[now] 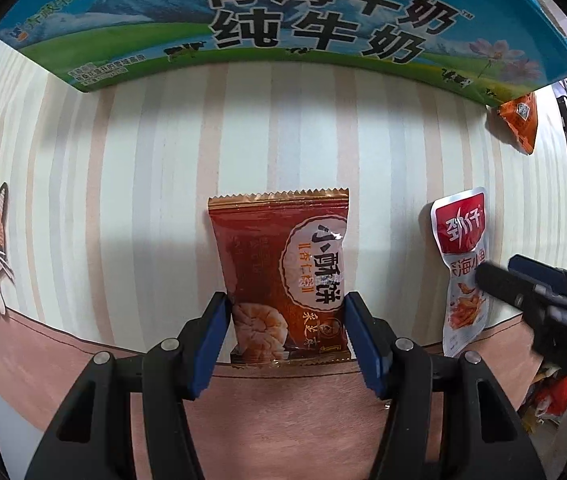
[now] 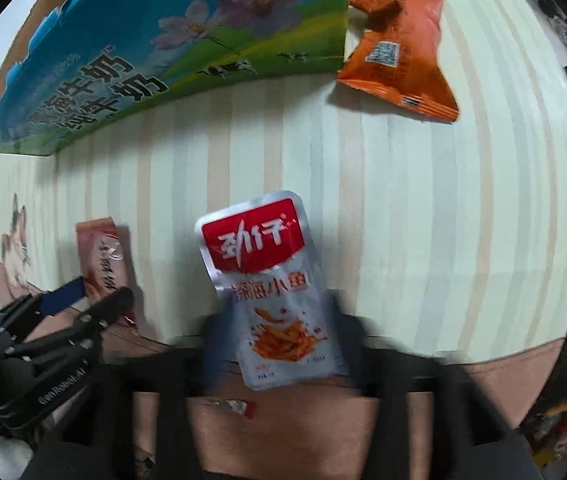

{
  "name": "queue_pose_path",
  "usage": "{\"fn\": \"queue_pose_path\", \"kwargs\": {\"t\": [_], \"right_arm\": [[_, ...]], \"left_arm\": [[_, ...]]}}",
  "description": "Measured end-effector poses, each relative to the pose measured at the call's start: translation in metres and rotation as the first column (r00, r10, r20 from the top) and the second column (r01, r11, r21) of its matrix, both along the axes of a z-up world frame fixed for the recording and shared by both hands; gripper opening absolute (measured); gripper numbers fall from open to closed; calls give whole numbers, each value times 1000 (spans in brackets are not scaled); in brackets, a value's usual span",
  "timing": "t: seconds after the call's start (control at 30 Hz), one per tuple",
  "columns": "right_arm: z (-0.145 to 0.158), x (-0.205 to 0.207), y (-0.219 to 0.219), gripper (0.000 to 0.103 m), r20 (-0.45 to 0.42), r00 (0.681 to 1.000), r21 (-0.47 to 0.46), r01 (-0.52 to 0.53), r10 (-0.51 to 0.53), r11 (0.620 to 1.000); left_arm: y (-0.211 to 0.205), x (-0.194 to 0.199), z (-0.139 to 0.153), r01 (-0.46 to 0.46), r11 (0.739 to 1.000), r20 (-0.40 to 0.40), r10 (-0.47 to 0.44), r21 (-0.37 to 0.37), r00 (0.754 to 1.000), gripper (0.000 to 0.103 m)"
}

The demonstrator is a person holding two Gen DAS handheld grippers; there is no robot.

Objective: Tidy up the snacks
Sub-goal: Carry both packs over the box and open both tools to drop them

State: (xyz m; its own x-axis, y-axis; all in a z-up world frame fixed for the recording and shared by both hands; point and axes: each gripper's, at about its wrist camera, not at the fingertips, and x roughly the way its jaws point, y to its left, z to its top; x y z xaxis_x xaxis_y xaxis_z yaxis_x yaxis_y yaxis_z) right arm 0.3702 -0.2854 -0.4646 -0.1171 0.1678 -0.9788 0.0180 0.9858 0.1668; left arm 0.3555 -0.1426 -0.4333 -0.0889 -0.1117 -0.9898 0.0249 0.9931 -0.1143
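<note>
A brown pastry packet (image 1: 283,276) lies on the striped tablecloth. My left gripper (image 1: 286,312) straddles its lower half with a blue pad on each side, touching or nearly touching its edges. A silver and red fish snack pouch (image 2: 271,288) lies between the blurred fingers of my right gripper (image 2: 275,332); it also shows in the left wrist view (image 1: 463,264). The right gripper shows from the side in the left wrist view (image 1: 499,276), over the pouch. An orange packet (image 2: 399,52) lies at the far right beside the milk carton box (image 2: 155,48).
The blue and green milk box (image 1: 283,12) stands along the far side of the table. The tablecloth (image 1: 163,200) has a cat print at the left. The table's near edge runs just under both grippers. A small torn wrapper piece (image 2: 231,405) lies near the edge.
</note>
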Motion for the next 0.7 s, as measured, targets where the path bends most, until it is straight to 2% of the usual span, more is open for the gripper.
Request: {"fn": "queue_pose_path", "kwargs": {"t": [0.03,0.17,0.27,0.37,0.43,0.57,0.6,0.63,0.7], "right_arm": [[-3,2,-1,77,-19,1000,10,-10,10,1000],[-28,10,15,79,-89,991,-88,-104,96,991],[-34,18,39,81,-79,986,-174,-155,143,972],[-29,18,48,70,-33,988,-209,-152,149,966],[-24,16,57,55,-9,984,-211,-178,180,961],[-15,4,62,46,16,983,-206,-175,182,963],[-13,3,60,40,20,984,-197,-168,175,966],[-11,2,58,26,24,986,-186,-156,164,970],[7,-6,50,24,47,988,-158,-136,145,978]], "left_arm": [[-1,-1,-1,-1,1000,-2,1,-1,1000,56],[-11,-5,-10,3,1000,-11,-3,11,1000,56],[-16,-9,-15,-5,1000,-9,5,16,1000,56],[-19,-9,-20,-9,1000,-3,9,22,1000,56],[-22,-11,-22,-11,1000,-4,12,21,1000,56],[-24,-12,-23,-14,1000,-6,14,16,1000,56],[-24,-12,-22,-17,1000,-3,17,13,1000,56],[-24,-13,-21,-18,1000,2,18,13,1000,56],[-20,-14,-13,-13,1000,10,13,9,1000,56]]}}
